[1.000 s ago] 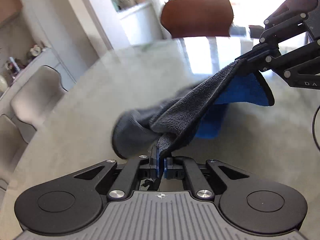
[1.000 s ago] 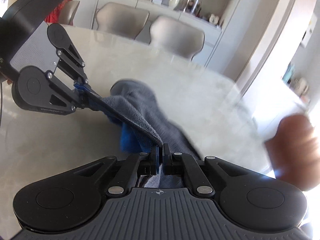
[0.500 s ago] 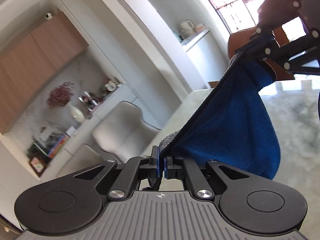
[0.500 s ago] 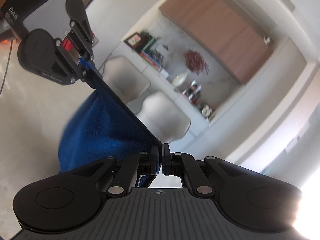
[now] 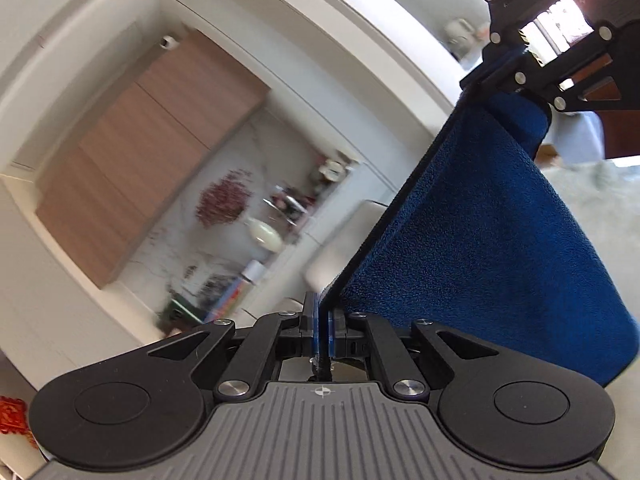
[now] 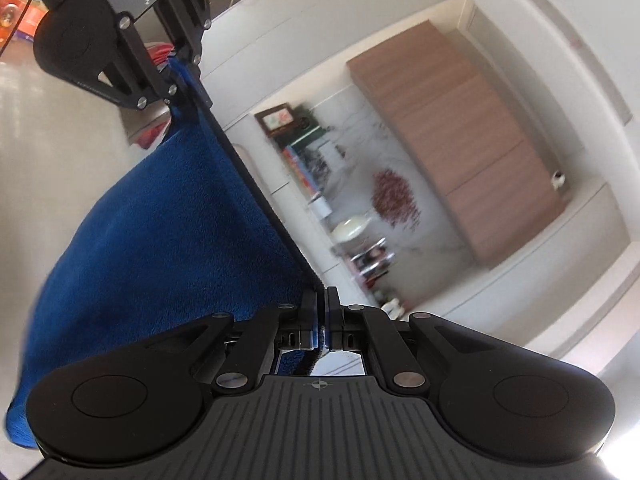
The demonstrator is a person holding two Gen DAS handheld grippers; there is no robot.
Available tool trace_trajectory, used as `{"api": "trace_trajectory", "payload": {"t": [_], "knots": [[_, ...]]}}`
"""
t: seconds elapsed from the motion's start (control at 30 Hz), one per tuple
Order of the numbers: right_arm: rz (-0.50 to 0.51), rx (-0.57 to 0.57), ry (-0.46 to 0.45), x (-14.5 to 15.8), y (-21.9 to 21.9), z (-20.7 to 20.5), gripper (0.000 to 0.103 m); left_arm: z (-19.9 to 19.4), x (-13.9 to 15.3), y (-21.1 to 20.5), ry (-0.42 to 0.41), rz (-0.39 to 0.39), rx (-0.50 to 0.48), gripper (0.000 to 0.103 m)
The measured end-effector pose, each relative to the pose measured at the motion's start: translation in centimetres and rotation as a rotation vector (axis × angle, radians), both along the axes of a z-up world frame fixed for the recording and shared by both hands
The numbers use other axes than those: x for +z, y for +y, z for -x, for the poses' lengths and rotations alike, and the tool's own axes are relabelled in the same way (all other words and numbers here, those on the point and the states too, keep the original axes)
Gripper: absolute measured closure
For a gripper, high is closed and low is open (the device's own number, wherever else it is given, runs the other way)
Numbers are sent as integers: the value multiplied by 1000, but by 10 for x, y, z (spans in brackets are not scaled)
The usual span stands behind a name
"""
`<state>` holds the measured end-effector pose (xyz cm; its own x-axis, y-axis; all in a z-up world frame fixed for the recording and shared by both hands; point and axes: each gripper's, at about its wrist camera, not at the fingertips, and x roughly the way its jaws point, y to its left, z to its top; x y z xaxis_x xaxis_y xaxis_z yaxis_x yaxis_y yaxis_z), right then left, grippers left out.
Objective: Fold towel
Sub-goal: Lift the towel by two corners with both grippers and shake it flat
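Left wrist view: black two-finger left gripper (image 5: 323, 312) low in the middle, jaws pressed together on one corner of the deep-blue plush towel (image 5: 480, 232), its dark hem caught between the blue pads. Hem stretched taut, running up and to the right as a straight dark line to the black two-finger right gripper (image 5: 486, 84) at the top right corner, likewise clamped on the other corner. Blue cloth hanging in a broad sheet below that line, filling the right half, clear of the pale marbled table top (image 5: 592, 196) seen beyond it at the right edge. Behind, blurred: wooden wall cabinet (image 5: 148, 152), white vase with reddish dried flowers (image 5: 264, 234), a row of books on a white shelf (image 5: 228, 300), pale chair back (image 5: 348, 240), red ornament (image 5: 12, 420) at the lower left edge.

Right wrist view: right gripper (image 6: 322, 308) low in the middle, jaws closed, pinching the towel's (image 6: 168, 240) corner, a strip of blue visible between the fingers. Same taut hem rising up and to the left to the left gripper (image 6: 184, 80) at the top left, shut on the far corner. Cloth draped down along the left side, lower edge out of sight behind the gripper body. Table top (image 6: 48, 140) pale behind the towel on the left. Wooden cabinet (image 6: 460, 140), vase (image 6: 352, 228) and books (image 6: 308, 164) blurred on the right.
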<state>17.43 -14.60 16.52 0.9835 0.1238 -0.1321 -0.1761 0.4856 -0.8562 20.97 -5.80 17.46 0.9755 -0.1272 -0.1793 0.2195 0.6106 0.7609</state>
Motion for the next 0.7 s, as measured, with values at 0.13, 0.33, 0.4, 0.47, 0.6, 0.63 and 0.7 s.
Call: {"api": "trace_trajectory", "payload": {"t": [0.13, 0.33, 0.4, 0.47, 0.6, 0.63, 0.7], "knots": [[43, 37, -36, 14, 3, 9, 101, 27, 1, 2, -11, -50, -18, 100], [112, 58, 120, -41, 6, 70, 101, 88, -68, 7, 125, -135, -68, 100], [120, 68, 222, -69, 10, 95, 101, 117, -108, 11, 243, -121, -78, 100], [110, 74, 368, -107, 10, 125, 101, 142, -144, 13, 352, -112, -93, 100], [76, 57, 612, -168, 11, 163, 101, 179, -209, 15, 558, -115, -97, 100], [72, 53, 659, -181, 12, 171, 101, 182, -219, 18, 594, -104, -91, 100], [69, 49, 736, -202, 15, 184, 101, 196, -238, 19, 651, -83, -77, 100]]}}
